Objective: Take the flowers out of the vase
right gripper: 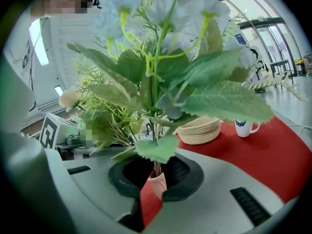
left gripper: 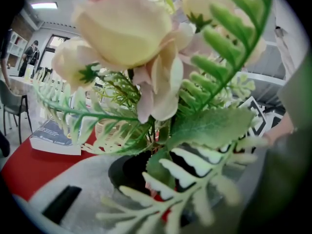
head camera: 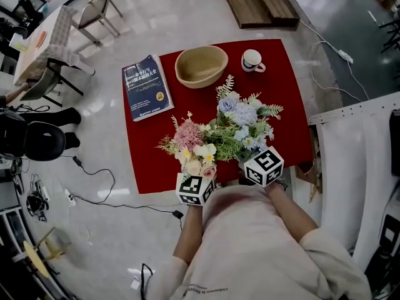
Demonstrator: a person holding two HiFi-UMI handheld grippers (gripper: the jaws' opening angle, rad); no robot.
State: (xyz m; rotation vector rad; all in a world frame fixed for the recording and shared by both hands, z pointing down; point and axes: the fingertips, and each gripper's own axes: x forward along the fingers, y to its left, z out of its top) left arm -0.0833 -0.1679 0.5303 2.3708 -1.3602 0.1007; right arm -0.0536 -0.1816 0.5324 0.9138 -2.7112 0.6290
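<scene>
Two bunches of artificial flowers stand together at the near edge of the red cloth (head camera: pixel 294 105). The pink and cream bunch (head camera: pixel 190 145) (left gripper: pixel 126 38) is on the left, with my left gripper (head camera: pixel 201 175) (left gripper: pixel 156 179) shut on its stems. On the right is the blue and white bunch (head camera: pixel 240 114) (right gripper: pixel 161 67), and my right gripper (head camera: pixel 253 161) (right gripper: pixel 156 177) is shut on its stem. A pale pink tube (right gripper: pixel 157 183) sits at that stem's foot between the black pads. The flowers hide the vase in the head view.
A blue book (head camera: pixel 147 87) lies on the cloth's far left corner. A woven bowl (head camera: pixel 201 65) and a white mug (head camera: pixel 252 60) stand at the back. Cables (head camera: pixel 94 180) run over the floor at left, and a white table (head camera: pixel 350 142) is close on the right.
</scene>
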